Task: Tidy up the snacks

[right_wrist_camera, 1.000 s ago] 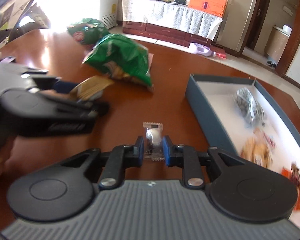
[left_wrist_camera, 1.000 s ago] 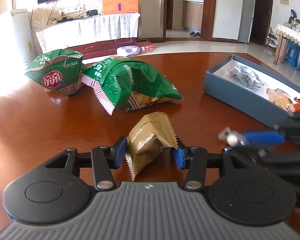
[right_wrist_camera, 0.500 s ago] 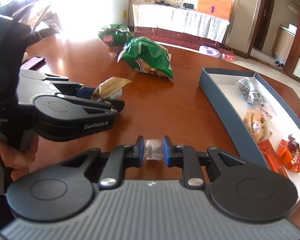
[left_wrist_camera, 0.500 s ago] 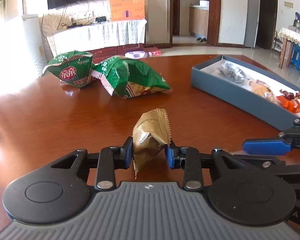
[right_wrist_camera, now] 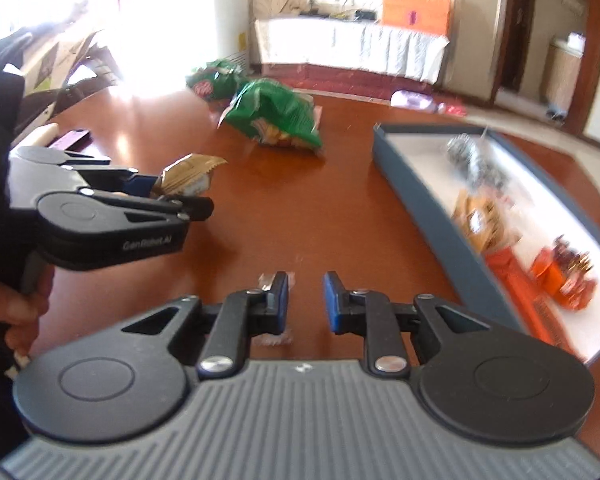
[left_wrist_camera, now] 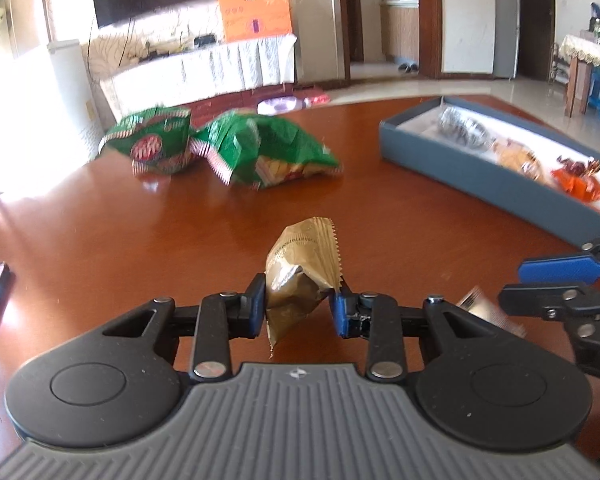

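**While my left claw grips gold, my right claw shows a bare gap**

Where my left claw's blue pads meet, they are clenched on the gold packet. It stands crumpled between them with its crimped end up, clear of the tabletop. My hand wraps that claw's handle, as the right wrist view shows.

My right claw is drawn in narrow, with only a slim gap between its pads, and I see nothing in that gap. A small clear wrapper shows blurred against the finger on the left of that view, partly hidden behind it. I cannot tell whether it is caught there or lying on the wood below.

Farther out, by the right edge of the tabletop, sits the blue tray with its white floor. Inside it lie orange wrappers at the nearer end, a tan snack in the middle and a silver packet at the far end.

Toward the far edge two green bags lie touching. The larger green bag is nearer the middle, and the smaller green bag sits to its left, closer to the sunlit corner.
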Demonstrator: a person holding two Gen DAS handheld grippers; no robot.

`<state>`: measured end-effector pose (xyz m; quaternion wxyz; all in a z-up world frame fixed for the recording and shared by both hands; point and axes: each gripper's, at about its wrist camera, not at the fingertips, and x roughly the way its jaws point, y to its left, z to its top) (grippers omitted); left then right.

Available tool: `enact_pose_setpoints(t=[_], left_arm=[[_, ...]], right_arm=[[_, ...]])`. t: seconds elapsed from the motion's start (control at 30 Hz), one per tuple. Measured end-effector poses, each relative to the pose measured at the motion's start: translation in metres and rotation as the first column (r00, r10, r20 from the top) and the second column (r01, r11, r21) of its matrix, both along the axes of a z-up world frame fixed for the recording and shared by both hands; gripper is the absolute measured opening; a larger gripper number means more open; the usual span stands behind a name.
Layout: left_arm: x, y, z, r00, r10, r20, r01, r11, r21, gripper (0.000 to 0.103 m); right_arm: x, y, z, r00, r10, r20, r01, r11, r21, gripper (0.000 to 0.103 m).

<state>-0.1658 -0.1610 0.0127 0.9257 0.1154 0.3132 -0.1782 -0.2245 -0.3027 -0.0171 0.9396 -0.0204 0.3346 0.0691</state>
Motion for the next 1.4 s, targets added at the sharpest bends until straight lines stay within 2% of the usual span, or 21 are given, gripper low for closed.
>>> enact_pose_setpoints(t=[0.07,0.13,0.23,0.33,0.43,0.47,0.7,0.77,0.83,0.9,0.93,0.97,1.03,1.1,1.13,1.17,1.2,1.4], left_arm=[[0.001,0.004,-0.005,1.000,0.010,-0.020,-0.011,1.000,-0.004,0.039],[0.000,0.006,-0.009,1.000,0.009,-0.017,-0.009,1.000,-0.011,0.039],[-0.003,0.011,-0.010,1.000,0.002,-0.021,-0.003,1.000,-0.025,0.039],[-0.006,0.012,-0.010,1.000,-0.011,-0.024,0.010,0.999,-0.032,0.039],[-0.009,0.011,-0.009,0.999,-0.026,-0.025,0.025,0.999,-0.032,0.039],[-0.010,0.010,-0.009,0.999,-0.028,-0.025,0.027,0.999,-0.031,0.039],[-0.013,0.008,-0.009,0.999,-0.034,-0.026,0.033,0.999,-0.028,0.040],[-0.013,0.007,-0.009,0.999,-0.033,-0.024,0.032,0.999,-0.028,0.040],[-0.014,0.007,-0.009,0.999,-0.033,-0.022,0.033,0.999,-0.027,0.041],[-0.014,0.007,-0.009,0.999,-0.033,-0.023,0.032,0.999,-0.028,0.042],[-0.014,0.007,-0.009,0.999,-0.033,-0.024,0.033,0.999,-0.029,0.042],[-0.014,0.008,-0.009,0.999,-0.034,-0.026,0.033,0.999,-0.032,0.043],[-0.014,0.007,-0.009,0.999,-0.033,-0.028,0.032,0.999,-0.035,0.046],[-0.014,0.007,-0.008,0.999,-0.035,-0.032,0.034,0.999,-0.038,0.048],[-0.014,0.007,-0.009,0.999,-0.036,-0.032,0.035,0.999,-0.040,0.049],[-0.014,0.007,-0.008,0.999,-0.037,-0.033,0.036,0.999,-0.041,0.050],[-0.013,0.007,-0.008,0.999,-0.037,-0.035,0.036,0.998,-0.043,0.051],[-0.012,0.007,-0.008,0.998,-0.034,-0.043,0.032,0.998,-0.052,0.052]], right_arm=[[-0.001,0.003,-0.002,1.000,0.017,0.012,-0.016,1.000,-0.011,0.024],[0.001,0.007,-0.005,0.999,0.031,0.017,-0.031,0.999,-0.024,0.032],[0.003,0.014,-0.012,0.999,0.044,-0.009,-0.044,0.998,-0.040,0.035],[0.000,0.022,-0.017,0.997,0.072,-0.037,-0.074,0.995,-0.062,0.035],[-0.003,0.025,-0.017,0.997,0.074,-0.027,-0.077,0.993,-0.090,0.033],[-0.003,0.025,-0.017,0.997,0.072,-0.026,-0.074,0.993,-0.093,0.025],[-0.005,0.029,-0.014,0.996,0.088,-0.003,-0.088,0.988,-0.125,0.025],[-0.001,0.026,-0.017,0.995,0.091,-0.031,-0.094,0.989,-0.111,0.026],[0.000,0.021,-0.017,0.996,0.083,-0.025,-0.085,0.994,-0.075,0.028],[0.001,0.016,-0.018,0.997,0.072,-0.021,-0.073,0.996,-0.056,0.051],[0.003,0.015,-0.020,0.997,0.075,-0.026,-0.077,0.996,-0.051,0.070],[0.004,0.015,-0.021,0.995,0.093,-0.029,-0.095,0.994,-0.060,0.073],[0.006,0.020,-0.020,0.990,0.141,-0.017,-0.142,0.984,-0.110,0.073],[0.009,0.025,-0.019,0.986,0.166,-0.021,-0.167,0.976,-0.138,0.072],[0.012,0.027,-0.018,0.984,0.175,-0.027,-0.177,0.975,-0.134,0.054],[0.014,0.028,-0.015,0.984,0.171,-0.038,-0.175,0.977,-0.123,0.013],[0.016,0.030,-0.014,0.986,0.163,-0.046,-0.167,0.977,-0.135,0.017],[0.007,0.024,-0.010,0.991,0.128,-0.027,-0.131,0.982,-0.135,0.017]])
